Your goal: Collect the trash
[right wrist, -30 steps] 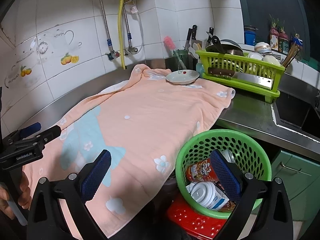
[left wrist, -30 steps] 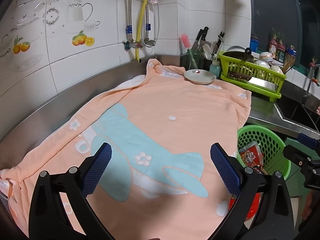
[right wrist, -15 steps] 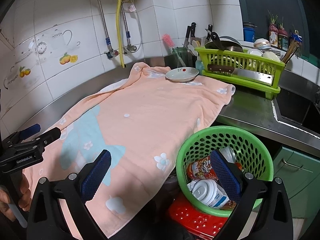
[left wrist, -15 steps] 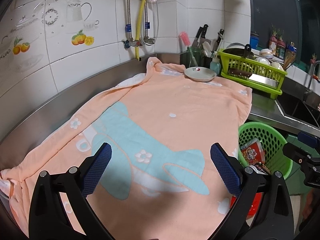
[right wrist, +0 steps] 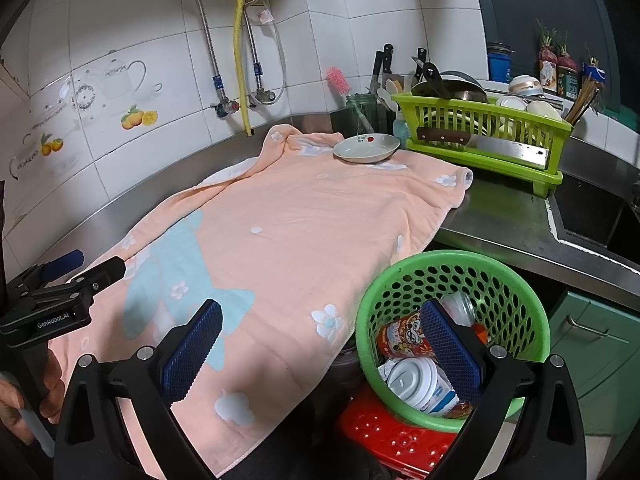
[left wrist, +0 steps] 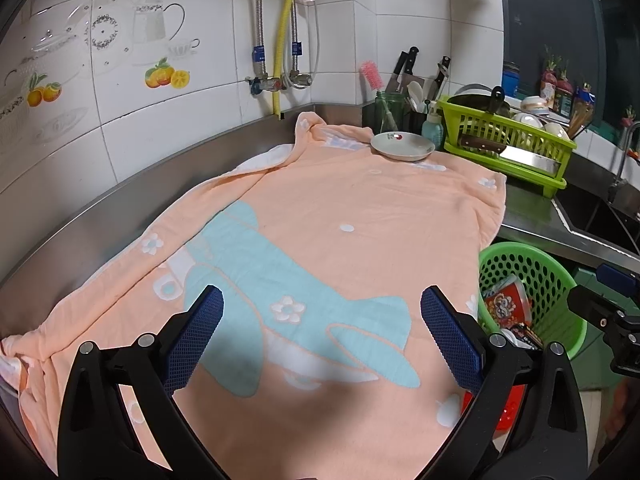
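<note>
A green perforated basket (right wrist: 516, 280) stands on a red stool (right wrist: 384, 436) below the counter edge; it also shows in the left wrist view (left wrist: 540, 276). It holds a red printed cup (right wrist: 400, 334), a white lidded tub (right wrist: 416, 384) and other wrappers. My right gripper (right wrist: 322, 354) is open and empty, over the counter edge beside the basket. My left gripper (left wrist: 322, 338) is open and empty above the peach towel (left wrist: 340, 216). No loose trash shows on the towel.
A small white dish (right wrist: 366, 149) sits on the towel's far end. A green dish rack (right wrist: 484, 136) with a cleaver, knives and bowls stands behind it. A sink (right wrist: 592, 216) lies to the right. Tiled walls and pipes close the back.
Both grippers have drifted slightly back and up; the view shifted a little. Nothing was grasped or released.
</note>
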Demonstrator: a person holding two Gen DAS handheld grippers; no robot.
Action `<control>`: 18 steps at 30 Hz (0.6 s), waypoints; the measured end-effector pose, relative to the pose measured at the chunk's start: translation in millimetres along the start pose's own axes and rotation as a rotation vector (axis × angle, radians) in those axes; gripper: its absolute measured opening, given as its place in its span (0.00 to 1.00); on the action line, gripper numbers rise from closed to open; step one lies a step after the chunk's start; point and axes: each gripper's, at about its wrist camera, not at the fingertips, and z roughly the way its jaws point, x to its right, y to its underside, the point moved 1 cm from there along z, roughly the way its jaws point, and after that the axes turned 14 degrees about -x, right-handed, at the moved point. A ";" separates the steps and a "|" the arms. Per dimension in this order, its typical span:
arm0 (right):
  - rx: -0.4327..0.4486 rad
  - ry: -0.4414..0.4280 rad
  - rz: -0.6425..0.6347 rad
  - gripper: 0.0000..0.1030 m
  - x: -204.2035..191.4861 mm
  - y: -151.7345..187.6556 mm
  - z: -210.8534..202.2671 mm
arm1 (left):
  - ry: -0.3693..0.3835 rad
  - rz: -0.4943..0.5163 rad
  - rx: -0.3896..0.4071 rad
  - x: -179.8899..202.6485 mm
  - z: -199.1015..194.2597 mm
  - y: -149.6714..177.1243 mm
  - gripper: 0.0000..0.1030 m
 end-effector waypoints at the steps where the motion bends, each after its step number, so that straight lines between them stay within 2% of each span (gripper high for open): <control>1: 0.000 0.001 0.000 0.93 0.0 0.1 0.2 | 0.000 0.000 0.000 -0.3 0.3 0.1 0.95; 18: -0.001 -0.003 0.002 0.93 -1.6 1.4 0.2 | -0.004 -0.003 -0.005 -2.2 2.5 3.2 0.95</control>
